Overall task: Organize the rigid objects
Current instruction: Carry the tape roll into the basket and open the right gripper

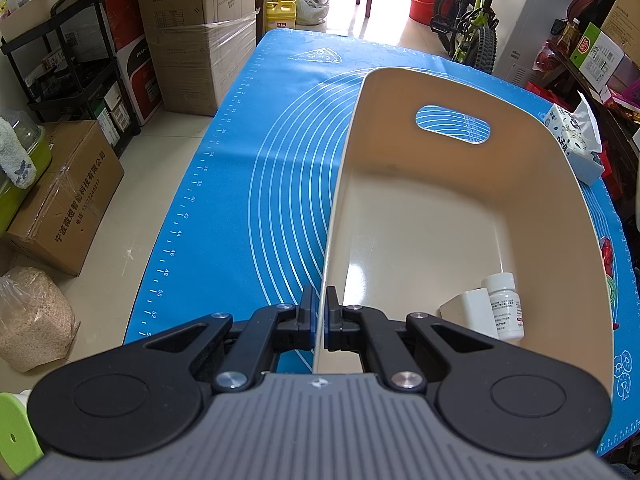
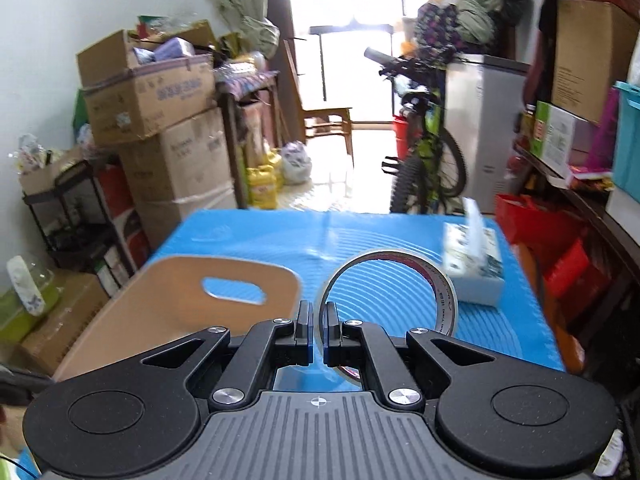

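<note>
A cream plastic bin with a slot handle stands on the blue mat. My left gripper is shut on the bin's near left wall, one finger inside and one outside. Inside the bin lie a white pill bottle and a white box at the near right corner. In the right wrist view my right gripper is shut on a roll of clear tape, holding it upright above the mat. The bin sits to the left of it and lower.
A tissue box rests on the mat's right side, also seen as the tissue box beyond the bin. Cardboard boxes and a black rack line the left. A bicycle stands past the table's far end. Shelves crowd the right.
</note>
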The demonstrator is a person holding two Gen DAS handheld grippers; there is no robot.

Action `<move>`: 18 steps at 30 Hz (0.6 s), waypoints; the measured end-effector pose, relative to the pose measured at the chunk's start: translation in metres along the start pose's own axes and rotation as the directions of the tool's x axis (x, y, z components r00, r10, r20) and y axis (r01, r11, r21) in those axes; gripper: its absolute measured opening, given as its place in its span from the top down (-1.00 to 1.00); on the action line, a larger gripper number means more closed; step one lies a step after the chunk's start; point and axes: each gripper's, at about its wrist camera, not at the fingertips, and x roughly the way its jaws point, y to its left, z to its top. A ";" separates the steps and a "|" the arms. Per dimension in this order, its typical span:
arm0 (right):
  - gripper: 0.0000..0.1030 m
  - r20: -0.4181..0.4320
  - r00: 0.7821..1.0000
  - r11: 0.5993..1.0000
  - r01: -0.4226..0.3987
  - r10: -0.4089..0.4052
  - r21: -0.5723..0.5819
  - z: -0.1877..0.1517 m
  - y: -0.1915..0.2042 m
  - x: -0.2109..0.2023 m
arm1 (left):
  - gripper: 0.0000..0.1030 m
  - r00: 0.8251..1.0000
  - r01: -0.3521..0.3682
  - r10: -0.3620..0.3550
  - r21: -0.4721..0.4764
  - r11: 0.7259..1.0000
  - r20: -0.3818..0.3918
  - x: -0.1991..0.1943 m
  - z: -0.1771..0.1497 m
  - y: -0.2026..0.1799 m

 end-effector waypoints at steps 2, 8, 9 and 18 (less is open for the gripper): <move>0.69 0.004 1.000 1.000 -0.025 0.025 -0.013 0.004 0.012 0.004 | 0.90 1.000 0.000 0.000 -0.001 1.000 0.000 0.000 0.000 0.000; 0.69 -0.036 0.996 0.992 -0.087 0.084 -0.090 0.005 0.054 0.022 | 0.90 1.000 -0.002 0.002 -0.001 1.000 -0.001 -0.001 0.000 0.003; 0.69 -0.042 0.995 0.991 -0.097 0.094 -0.097 0.004 0.060 0.024 | 0.90 1.000 -0.002 0.002 -0.001 1.000 -0.001 -0.001 0.000 0.003; 0.69 -0.139 0.977 0.972 -0.181 0.160 -0.149 -0.013 0.105 0.047 | 0.90 1.000 -0.007 0.007 0.003 1.000 -0.001 -0.002 0.000 0.001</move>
